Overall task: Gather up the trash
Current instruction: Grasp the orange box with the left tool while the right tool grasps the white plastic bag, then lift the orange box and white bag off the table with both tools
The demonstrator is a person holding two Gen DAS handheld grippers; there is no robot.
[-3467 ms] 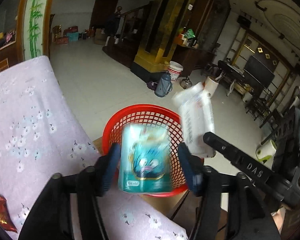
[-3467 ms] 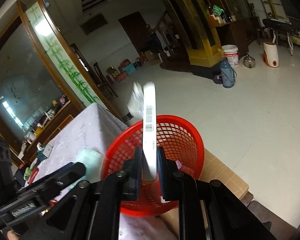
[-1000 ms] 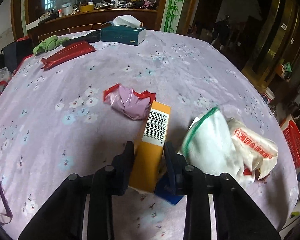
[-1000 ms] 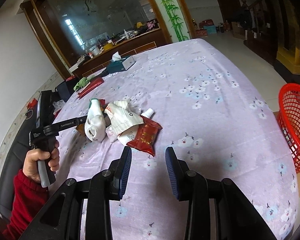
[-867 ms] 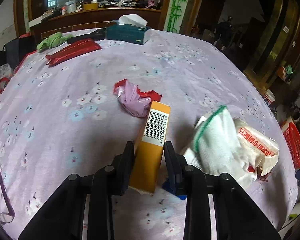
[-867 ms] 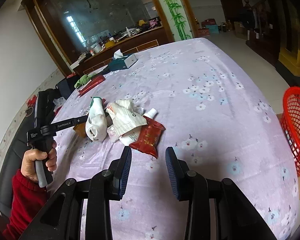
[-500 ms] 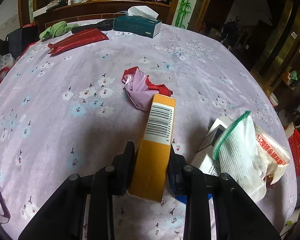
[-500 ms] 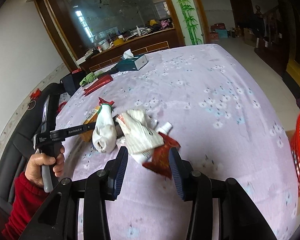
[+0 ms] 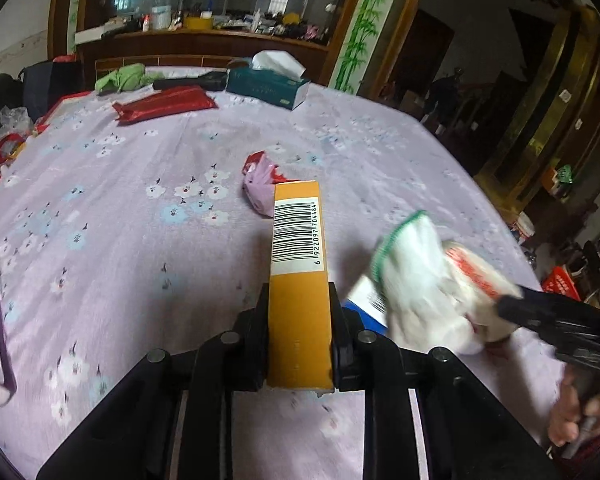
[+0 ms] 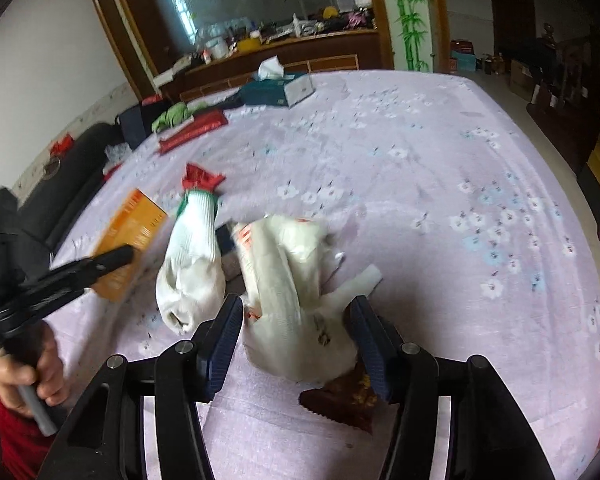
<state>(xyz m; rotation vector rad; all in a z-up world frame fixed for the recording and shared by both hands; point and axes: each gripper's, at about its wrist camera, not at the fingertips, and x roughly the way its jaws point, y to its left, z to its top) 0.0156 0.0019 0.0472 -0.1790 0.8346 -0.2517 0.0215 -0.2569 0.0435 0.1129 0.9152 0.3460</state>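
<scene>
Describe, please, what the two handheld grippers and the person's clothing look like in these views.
Both are matte black linkage frames with round silver rivets. The left gripper has black fingers; the right gripper has ribbed dark-blue pads. Seen from the right wrist, the left one has a grey handle, and the sleeve is red.

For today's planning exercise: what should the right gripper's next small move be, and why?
Probably close. The right gripper is open, its blue pads either side of the crumpled white plastic wrapper with red print, which lies on the lilac floral tablecloth. The left gripper already clamps the orange cardboard box.
</scene>
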